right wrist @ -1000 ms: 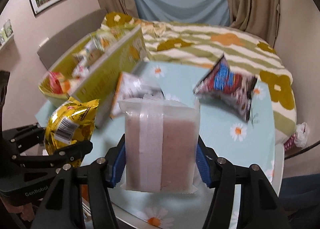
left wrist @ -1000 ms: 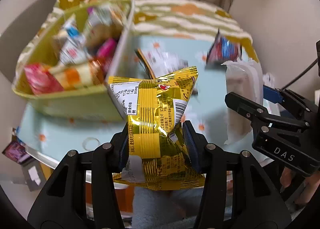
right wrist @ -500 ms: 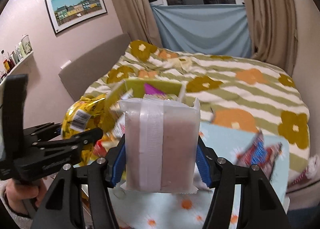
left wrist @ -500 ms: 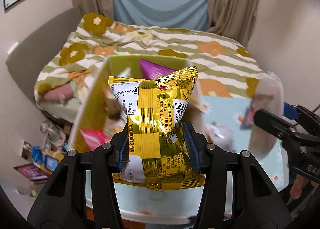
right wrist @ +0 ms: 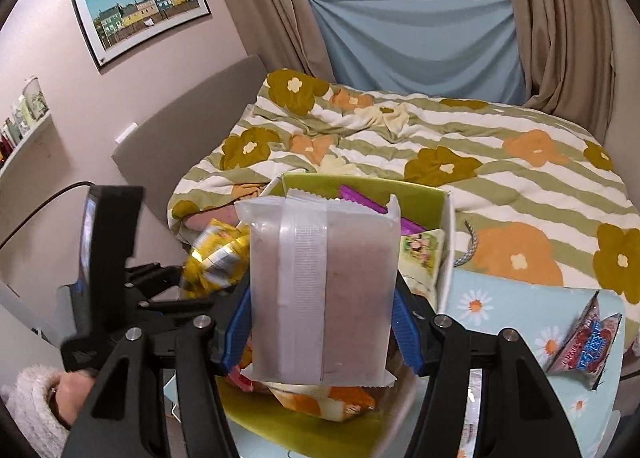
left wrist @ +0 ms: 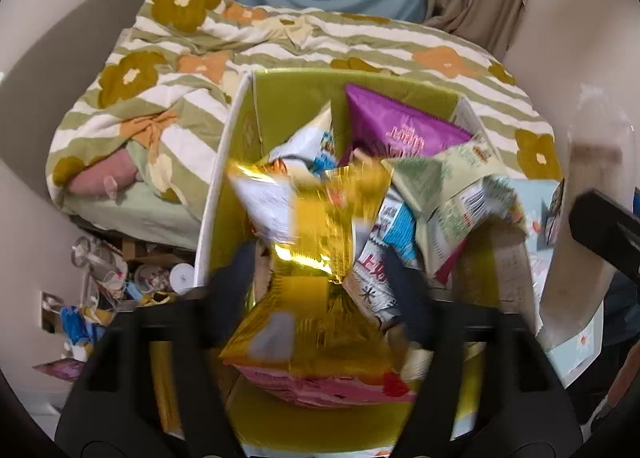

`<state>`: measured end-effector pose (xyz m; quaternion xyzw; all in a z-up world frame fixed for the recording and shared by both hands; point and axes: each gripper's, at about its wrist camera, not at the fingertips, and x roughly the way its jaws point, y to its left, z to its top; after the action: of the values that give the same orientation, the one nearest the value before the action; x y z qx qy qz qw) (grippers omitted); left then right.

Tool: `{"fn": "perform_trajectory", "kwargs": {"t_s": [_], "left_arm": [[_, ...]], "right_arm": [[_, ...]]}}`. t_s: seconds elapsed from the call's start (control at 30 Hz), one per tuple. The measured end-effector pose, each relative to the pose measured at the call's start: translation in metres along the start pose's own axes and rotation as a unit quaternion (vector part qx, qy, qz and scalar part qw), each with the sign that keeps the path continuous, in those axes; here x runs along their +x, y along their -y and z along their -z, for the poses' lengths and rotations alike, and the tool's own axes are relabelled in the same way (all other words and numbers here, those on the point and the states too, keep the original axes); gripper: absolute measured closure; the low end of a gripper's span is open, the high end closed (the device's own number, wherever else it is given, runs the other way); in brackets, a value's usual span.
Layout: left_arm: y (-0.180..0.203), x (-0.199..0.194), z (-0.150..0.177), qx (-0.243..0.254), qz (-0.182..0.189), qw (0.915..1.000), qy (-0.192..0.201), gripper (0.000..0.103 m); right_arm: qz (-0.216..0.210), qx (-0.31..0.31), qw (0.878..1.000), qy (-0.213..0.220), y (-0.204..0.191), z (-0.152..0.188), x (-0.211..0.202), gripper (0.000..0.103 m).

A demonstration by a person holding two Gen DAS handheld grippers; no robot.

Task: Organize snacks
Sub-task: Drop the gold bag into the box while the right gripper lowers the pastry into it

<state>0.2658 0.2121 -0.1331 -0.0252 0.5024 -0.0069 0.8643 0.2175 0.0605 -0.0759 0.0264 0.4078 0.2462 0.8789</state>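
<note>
The left gripper (left wrist: 324,282) has its fingers spread; the gold bag (left wrist: 320,258) drops blurred into the green box (left wrist: 280,98). The right gripper (right wrist: 322,322) clamps the pale pack (right wrist: 320,290) over the box; lower it before letting go.

Under left gripper (left wrist: 324,282), box (left wrist: 224,178) packed w/ snack bags (left wrist: 404,130), gold bag (left wrist: 320,258) blocking btwn fingers, little room; right of right gripper (right wrist: 322,322), bare tablecloth (right wrist: 512,302) up to red-blue packet (right wrist: 588,346).
</note>
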Motion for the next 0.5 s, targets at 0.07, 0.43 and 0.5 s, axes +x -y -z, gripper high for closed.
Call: {"fn": "perform_trajectory", "kwargs": {"t_s": [0.07, 0.43, 0.5], "left_arm": [[-0.004, -0.004, 0.005, 0.000, -0.012, 0.9998, 0.017, 0.000], [-0.026, -0.019, 0.037, -0.015, 0.007, 0.9997, 0.020, 0.000], [-0.028, -0.022, 0.039, -0.018, 0.003, 0.9996, 0.021, 0.000]], "right_arm": [[0.003, 0.000, 1.000, -0.009, -0.005, 0.000, 0.008, 0.046], [0.002, -0.016, 0.999, -0.036, -0.015, -0.008, 0.037, 0.046], [-0.001, -0.020, 0.999, -0.042, -0.017, -0.012, 0.043, 0.046]]}}
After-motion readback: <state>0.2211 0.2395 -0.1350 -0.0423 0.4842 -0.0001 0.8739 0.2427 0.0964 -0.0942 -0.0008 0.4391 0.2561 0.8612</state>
